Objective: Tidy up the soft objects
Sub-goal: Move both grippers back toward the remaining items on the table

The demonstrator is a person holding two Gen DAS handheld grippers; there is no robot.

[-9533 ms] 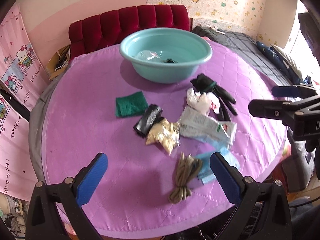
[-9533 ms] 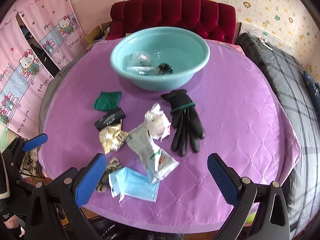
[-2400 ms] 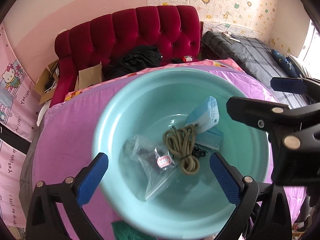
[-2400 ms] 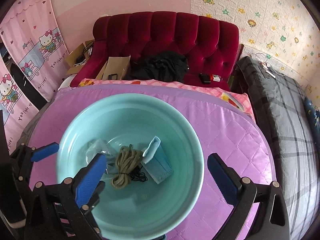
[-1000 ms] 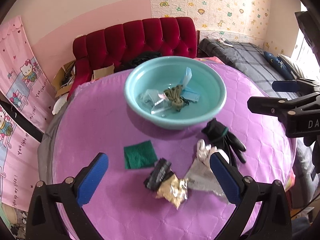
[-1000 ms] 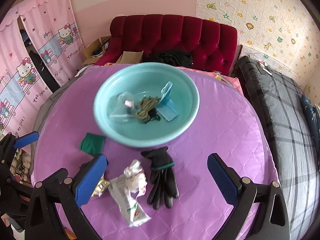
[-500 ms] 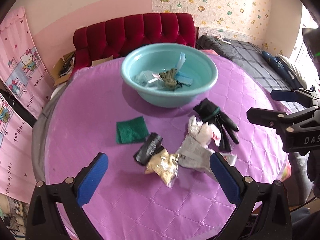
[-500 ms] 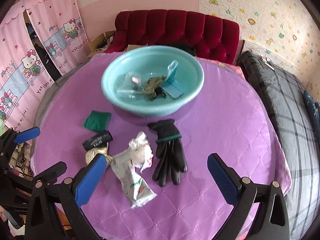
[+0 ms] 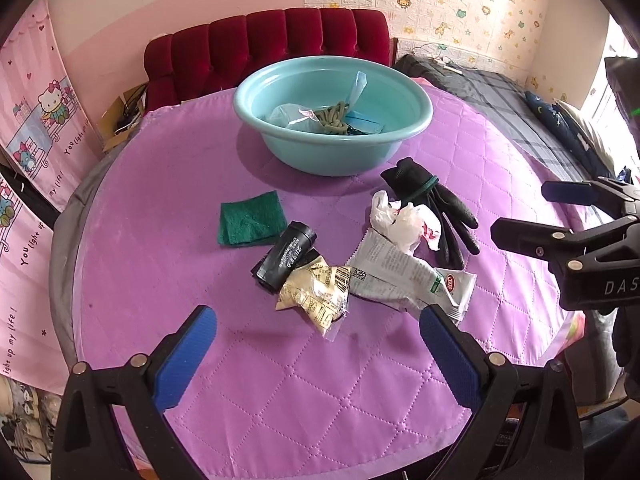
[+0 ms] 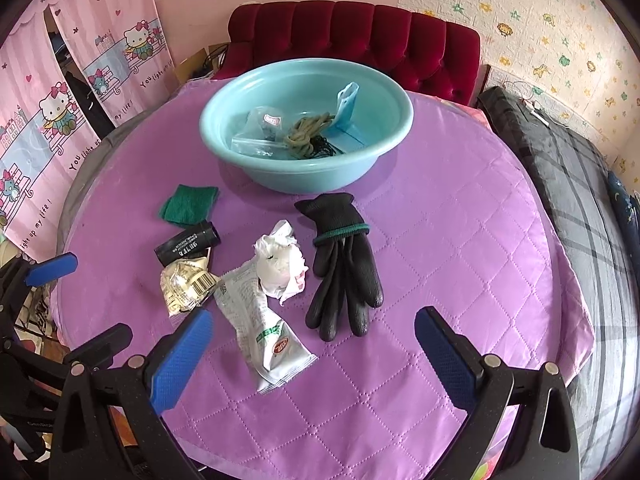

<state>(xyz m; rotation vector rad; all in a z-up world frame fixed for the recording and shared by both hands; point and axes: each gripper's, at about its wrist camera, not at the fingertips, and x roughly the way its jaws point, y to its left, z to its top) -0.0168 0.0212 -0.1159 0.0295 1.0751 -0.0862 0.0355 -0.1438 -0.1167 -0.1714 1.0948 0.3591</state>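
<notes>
Purple quilted cloth covers the round worktop (image 10: 460, 240), on which a teal basin (image 10: 372, 160) stands at the far side.

Contents of the basin: an olive cord bundle (image 10: 306, 134), a blue face mask (image 10: 346, 106) leaning against the inner wall, a clear zip bag (image 10: 260, 128), and a small dark tangle that cannot be identified. These count as sorted.

Items lying loose on the worktop, all nearer than the basin:
- green cloth pad (image 9: 251, 218), apart from the others, to the left;
- black roll (image 9: 286, 254), touching the gold foil packet (image 9: 316, 292);
- silver sachet (image 10: 262, 328), overlapped at its far end by the crumpled white bag (image 10: 280, 264);
- black gloves (image 10: 344, 268), just beside the white bag and close to the basin's foot.

Left tool (image 9: 318, 354): spread wide, holding nothing, hovering over the near edge with the gold packet and sachet ahead of it. Right tool (image 10: 312, 354): likewise spread and empty, with the sachet and glove fingertips between its blue pads (image 10: 180, 360).

Assessment: the task appears under half done. Roughly four items are in the basin and six remain outside. The nearest candidates for collection are the sachet and the gold packet. Both are thin and crinkly, so a flat pinch may slip.
</notes>
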